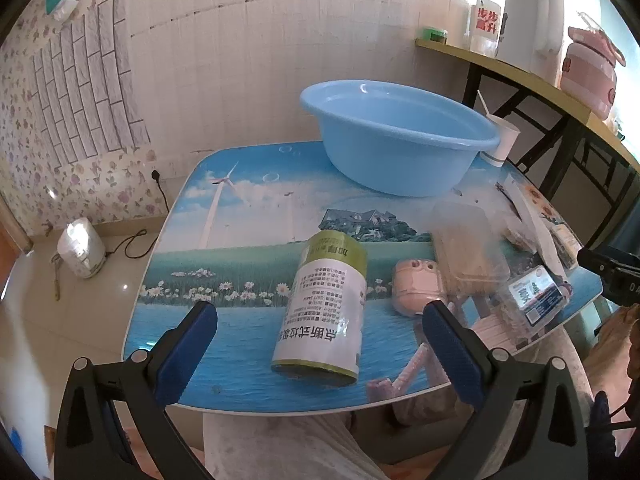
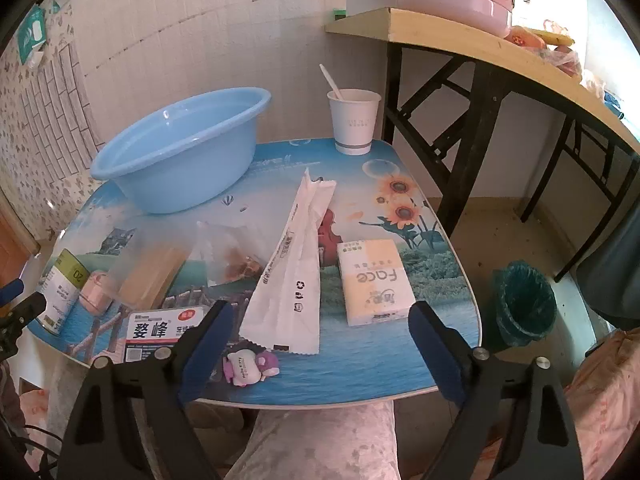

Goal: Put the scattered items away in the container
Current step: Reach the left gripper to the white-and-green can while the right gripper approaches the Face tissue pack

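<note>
A light blue basin [image 1: 394, 136] stands at the far side of the printed table [image 1: 240, 280]; it also shows in the right wrist view [image 2: 180, 152]. A green-and-white can [image 1: 324, 312] lies on its side between my left gripper's fingers. My left gripper [image 1: 320, 344] is open around it, not touching. My right gripper [image 2: 320, 344] is open at the near edge, over a long white wrapper [image 2: 292, 272]. A tissue pack [image 2: 374, 280], a small purple toy [image 2: 250, 366], a labelled box [image 2: 164, 334], a clear lidded box [image 2: 152, 272] and a pink item [image 1: 416, 288] lie scattered.
A paper cup [image 2: 354, 120] with a spoon stands at the far right corner. A wooden side table [image 2: 480, 52] with black legs is to the right, a bin [image 2: 524, 304] under it. A white appliance [image 1: 82, 248] and cable lie on the floor left.
</note>
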`<state>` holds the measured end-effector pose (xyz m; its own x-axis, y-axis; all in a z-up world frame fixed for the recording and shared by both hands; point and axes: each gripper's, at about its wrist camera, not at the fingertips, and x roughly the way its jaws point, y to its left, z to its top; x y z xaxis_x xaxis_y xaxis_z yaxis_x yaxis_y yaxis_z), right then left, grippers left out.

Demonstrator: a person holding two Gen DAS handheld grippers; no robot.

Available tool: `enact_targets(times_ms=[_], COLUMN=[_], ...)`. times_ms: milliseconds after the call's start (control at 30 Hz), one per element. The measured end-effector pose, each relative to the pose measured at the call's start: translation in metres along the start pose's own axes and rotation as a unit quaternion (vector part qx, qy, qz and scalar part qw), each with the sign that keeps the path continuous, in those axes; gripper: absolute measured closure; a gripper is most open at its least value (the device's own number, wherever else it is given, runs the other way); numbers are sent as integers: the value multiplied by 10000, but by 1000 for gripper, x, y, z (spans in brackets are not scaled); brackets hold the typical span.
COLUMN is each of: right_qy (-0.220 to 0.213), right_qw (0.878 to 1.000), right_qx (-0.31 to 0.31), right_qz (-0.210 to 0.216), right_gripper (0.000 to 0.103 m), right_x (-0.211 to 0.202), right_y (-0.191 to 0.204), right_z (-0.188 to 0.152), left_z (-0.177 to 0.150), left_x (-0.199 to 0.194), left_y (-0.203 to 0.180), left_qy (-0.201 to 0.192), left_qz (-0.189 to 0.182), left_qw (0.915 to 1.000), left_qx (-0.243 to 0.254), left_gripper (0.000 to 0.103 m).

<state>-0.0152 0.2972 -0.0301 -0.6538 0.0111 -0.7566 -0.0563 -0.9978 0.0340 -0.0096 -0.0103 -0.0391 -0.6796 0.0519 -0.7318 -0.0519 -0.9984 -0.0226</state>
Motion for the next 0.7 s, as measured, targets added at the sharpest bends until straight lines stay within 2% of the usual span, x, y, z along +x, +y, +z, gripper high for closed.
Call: enact_targets(times_ms=[100, 700], right_qy=[5, 31], right_qw=[10000, 9999], right_qx=[9, 82], right_qz=[3, -122], right_gripper=[19, 19], right_x=[1, 13], right_y=[0, -12], right_z=[1, 4], left_z=[0, -2], left_x=[2, 22], left_y=[1, 2], left_qy=[-4, 97], left_qz=[0, 48], left_qw=[10000, 9998], left_qx=[19, 150], left_gripper=[0, 0])
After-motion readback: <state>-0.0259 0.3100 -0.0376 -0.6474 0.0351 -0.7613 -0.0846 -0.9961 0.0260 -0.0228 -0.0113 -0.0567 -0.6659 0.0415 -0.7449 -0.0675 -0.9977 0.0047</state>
